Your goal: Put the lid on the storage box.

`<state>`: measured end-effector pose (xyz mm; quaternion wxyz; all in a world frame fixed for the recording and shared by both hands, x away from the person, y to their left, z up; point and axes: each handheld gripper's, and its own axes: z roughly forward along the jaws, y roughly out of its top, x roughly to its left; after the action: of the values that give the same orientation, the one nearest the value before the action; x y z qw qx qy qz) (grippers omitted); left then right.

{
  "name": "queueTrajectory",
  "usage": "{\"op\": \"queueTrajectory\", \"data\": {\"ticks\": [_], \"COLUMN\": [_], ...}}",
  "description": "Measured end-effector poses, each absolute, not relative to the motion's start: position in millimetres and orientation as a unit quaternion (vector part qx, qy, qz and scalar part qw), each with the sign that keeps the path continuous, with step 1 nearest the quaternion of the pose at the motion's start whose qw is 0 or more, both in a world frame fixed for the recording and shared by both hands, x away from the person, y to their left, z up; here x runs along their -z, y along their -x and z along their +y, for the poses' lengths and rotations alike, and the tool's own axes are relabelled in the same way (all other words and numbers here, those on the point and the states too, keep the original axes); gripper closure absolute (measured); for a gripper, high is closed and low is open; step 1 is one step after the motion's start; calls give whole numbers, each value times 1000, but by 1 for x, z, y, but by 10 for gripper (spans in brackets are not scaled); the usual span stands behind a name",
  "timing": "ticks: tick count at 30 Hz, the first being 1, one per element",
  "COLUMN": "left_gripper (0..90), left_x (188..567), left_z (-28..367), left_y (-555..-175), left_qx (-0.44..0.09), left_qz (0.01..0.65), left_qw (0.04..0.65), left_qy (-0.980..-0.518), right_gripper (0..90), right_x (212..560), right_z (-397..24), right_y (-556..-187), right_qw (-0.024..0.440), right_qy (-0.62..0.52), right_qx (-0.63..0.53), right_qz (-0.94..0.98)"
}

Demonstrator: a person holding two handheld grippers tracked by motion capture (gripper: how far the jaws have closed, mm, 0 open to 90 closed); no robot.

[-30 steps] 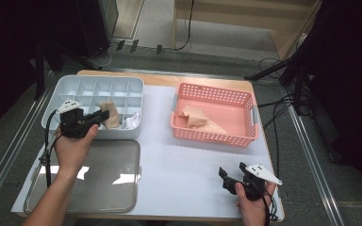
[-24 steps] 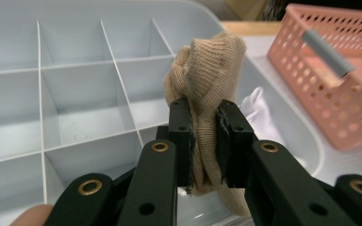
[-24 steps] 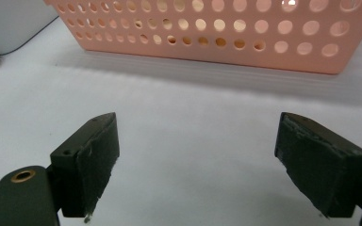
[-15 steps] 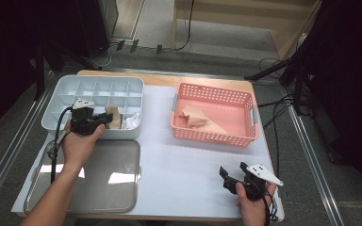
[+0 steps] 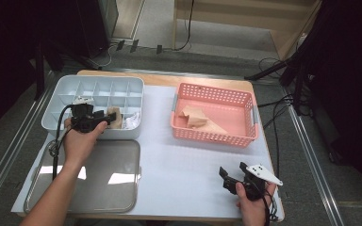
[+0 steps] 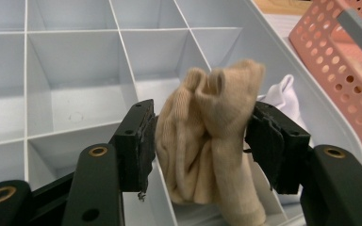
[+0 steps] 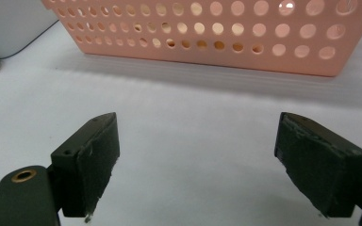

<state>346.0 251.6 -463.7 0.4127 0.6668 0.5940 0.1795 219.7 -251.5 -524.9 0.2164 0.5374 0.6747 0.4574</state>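
Note:
A beige sock (image 6: 207, 141) stands bunched in a front compartment of the pale grey divided box (image 6: 75, 56). It sits between the two pads of my left gripper (image 6: 200, 146). The jaws have just been opening and the pads flank the sock loosely. From above, the left gripper (image 5: 104, 117) hovers at the box's (image 5: 99, 84) near right side, over the sock (image 5: 114, 117). A white cloth (image 5: 132, 121) lies in the neighbouring compartment. My right gripper (image 5: 231, 170) rests open near the table's front right, its jaws (image 7: 195, 160) holding nothing.
A pink perforated basket (image 5: 212, 88) at the back right holds more beige socks (image 5: 195, 117); its wall (image 7: 217, 28) faces the right gripper. A metal tray (image 5: 99, 179) lies at the front left. White table cover spreads between them.
The left hand moved right along the box's front and lowered the sock into a compartment. Its jaws have spread apart around the sock. The right hand stayed still.

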Motion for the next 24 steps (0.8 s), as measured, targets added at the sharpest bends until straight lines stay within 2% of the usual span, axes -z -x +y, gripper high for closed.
{"op": "queueTrajectory", "data": {"ticks": [3,6,9,14,19,21,24], "left_gripper": [456,743,804,815,807,762,615], "left_x": [460,460,462,468,468,466,461], "left_z": [249,247,243,244,242,242,244], "left_y": [-350,-353,-356,-361,-362,-359,-353], "left_qx": [-180,-157,-140,-108,-115,-130,-168], "left_qz": [593,584,584,595,589,590,595], "left_qw": [415,411,391,365,349,361,382], "left_qy": [-667,-682,-697,-707,-720,-710,-686], "right_gripper": [153,153,152,152,152,152,152], "right_x": [525,525,525,525,525,525,525], "right_z": [-251,-251,-251,-251,-251,-251,-251], "right_y": [-220,-220,-220,-220,-220,-220,-220], "right_qw": [216,216,216,215,214,214,215], "right_qy": [-538,-537,-537,-535,-536,-536,-536], "right_qx": [-456,-456,-456,-456,-455,-455,-455], "right_qz": [675,676,677,678,678,678,677]}}
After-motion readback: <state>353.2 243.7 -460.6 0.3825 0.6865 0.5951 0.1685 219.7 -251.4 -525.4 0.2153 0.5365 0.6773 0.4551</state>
